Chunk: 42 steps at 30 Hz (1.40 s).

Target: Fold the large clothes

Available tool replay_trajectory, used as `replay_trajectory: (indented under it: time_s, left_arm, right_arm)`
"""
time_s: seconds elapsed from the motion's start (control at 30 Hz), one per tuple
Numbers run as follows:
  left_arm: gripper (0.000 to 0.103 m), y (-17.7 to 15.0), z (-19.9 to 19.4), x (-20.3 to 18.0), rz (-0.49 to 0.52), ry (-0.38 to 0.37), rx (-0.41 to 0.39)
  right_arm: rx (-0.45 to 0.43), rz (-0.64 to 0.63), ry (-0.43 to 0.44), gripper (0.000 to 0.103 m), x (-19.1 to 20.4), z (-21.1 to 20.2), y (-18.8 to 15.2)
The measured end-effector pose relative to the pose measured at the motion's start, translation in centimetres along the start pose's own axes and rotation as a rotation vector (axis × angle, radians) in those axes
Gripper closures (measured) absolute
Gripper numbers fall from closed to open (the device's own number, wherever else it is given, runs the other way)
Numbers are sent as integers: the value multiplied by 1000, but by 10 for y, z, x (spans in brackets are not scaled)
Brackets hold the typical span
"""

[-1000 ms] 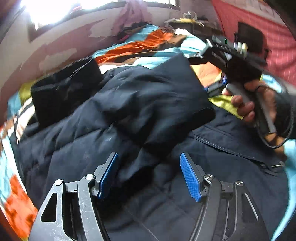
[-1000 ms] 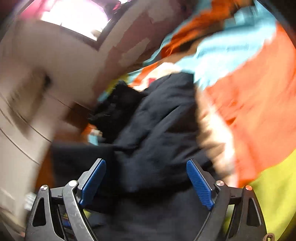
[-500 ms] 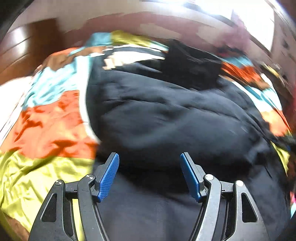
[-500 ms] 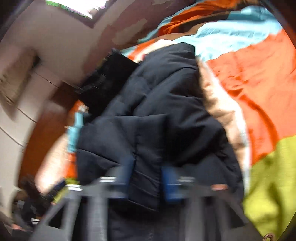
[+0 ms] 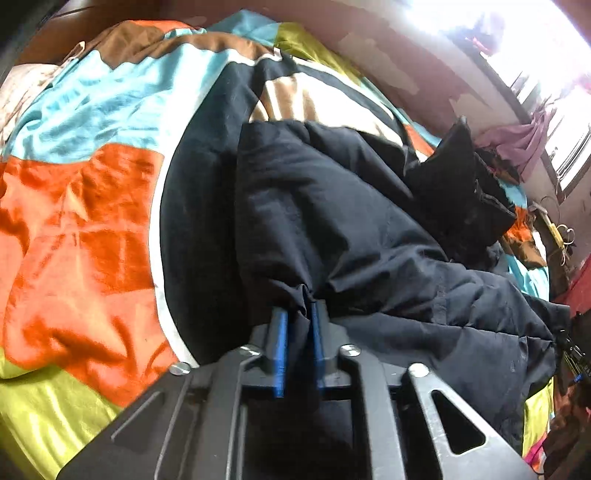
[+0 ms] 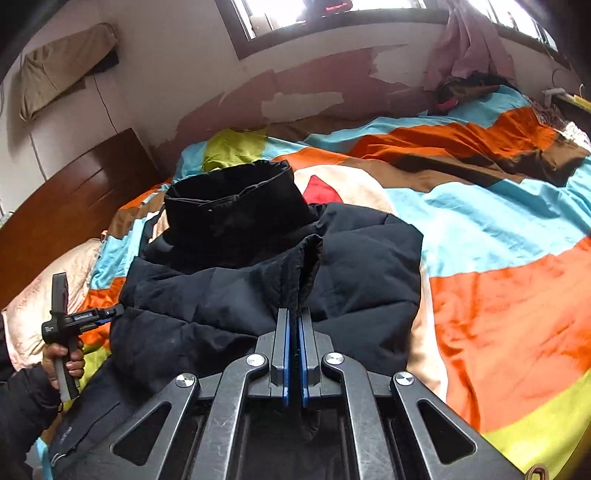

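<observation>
Two grippers are clamped on one dark puffer jacket (image 6: 258,295), which lies spread on a bed under a patchwork bedspread (image 6: 498,229). The right gripper (image 6: 293,325) pinches a raised fold of the jacket directly ahead of its blue pads (image 6: 284,354). Beyond that fold lies the jacket's black hood (image 6: 236,206), then the wall below the window (image 6: 332,22). The left gripper (image 5: 298,314) grips a bunched edge of the jacket; the jacket extends ahead and to its right, the bedspread to its left. In the right wrist view, the person's hand (image 6: 64,360) holds the left gripper at the jacket's left edge.
</observation>
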<state>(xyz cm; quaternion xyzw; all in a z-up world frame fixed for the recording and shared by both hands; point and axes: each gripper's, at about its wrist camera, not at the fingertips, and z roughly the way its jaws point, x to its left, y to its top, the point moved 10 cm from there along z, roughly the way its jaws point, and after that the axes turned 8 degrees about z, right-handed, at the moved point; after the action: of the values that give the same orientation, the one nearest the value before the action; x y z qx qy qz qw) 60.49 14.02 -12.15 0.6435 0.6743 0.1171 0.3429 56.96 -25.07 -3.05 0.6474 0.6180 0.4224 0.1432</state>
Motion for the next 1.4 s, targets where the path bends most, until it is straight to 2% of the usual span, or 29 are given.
replay_trajectory:
  time_s: [0.07,0.13,0.23,0.37,0.4,0.47,0.5,0.53,0.57,0.6,0.67,0.73,0.83,0.9,0.97,1.13,1.23,1.3,1.33,1.4]
  left_arm:
    - [102,0,-6,7,1,34,-27]
    - [103,-2,-7,15,-17,47,-30]
    - [103,-5,-13,18,-38,36,-27]
    - [99,-3,-33,15,9,128,-39]
    - [93,-4,-43,8,32,152,-61]
    - [73,-1,-54,-11,86,182,-114]
    - [57,1,-58,-17,101,200,-138]
    - [50,0,-68,-29,125,210,-187]
    - [48,-2,-73,-44,151,194,-219]
    - [47,-2,-70,-58,170,176,-222]
    - [47,-9,-60,-89,210,135,-206]
    - [47,-16,-44,-117,270,106,-185]
    - [47,-30,-13,-161,391,66,-149]
    - [47,-39,17,-169,434,97,-94]
    - [46,-47,41,-163,431,137,-36]
    - [43,-49,64,-151,407,136,-1]
    - [43,-46,59,-148,406,131,57]
    - [43,-46,39,-143,368,138,84]
    - [43,-45,29,-141,348,127,93]
    - [41,-45,1,-141,301,57,101]
  right_arm:
    - [-15,-22,-16,98,0,3,2]
    - [21,-26,-44,98,-6,16,-6]
    - [31,7,-48,98,-13,26,-8]
    - [19,0,-38,98,-15,23,-9]
    - [19,-6,-41,95,-14,22,-10]
    - [29,-14,-63,94,-16,25,-12]
    - [35,-22,-87,92,-17,28,-14]
    - [39,-36,-112,89,-19,30,-16]
    - [42,-43,-115,85,-18,31,-18]
    - [43,-49,-129,75,-19,33,-20]
    - [25,-60,-172,63,-21,33,-21]
    - [-13,-71,-196,44,-20,30,-20]
    - [-40,-87,-197,44,-16,27,-19]
    - [-48,-106,-189,44,-13,26,-20]
    - [-36,-128,-173,44,-10,29,-23]
    - [53,-148,-190,44,-18,55,-43]
    - [101,-99,-203,44,-27,68,-46]
    - [112,-62,-212,44,-27,63,-43]
    - [110,-49,-206,44,-25,57,-41]
    - [99,-39,-159,42,-11,37,-36]
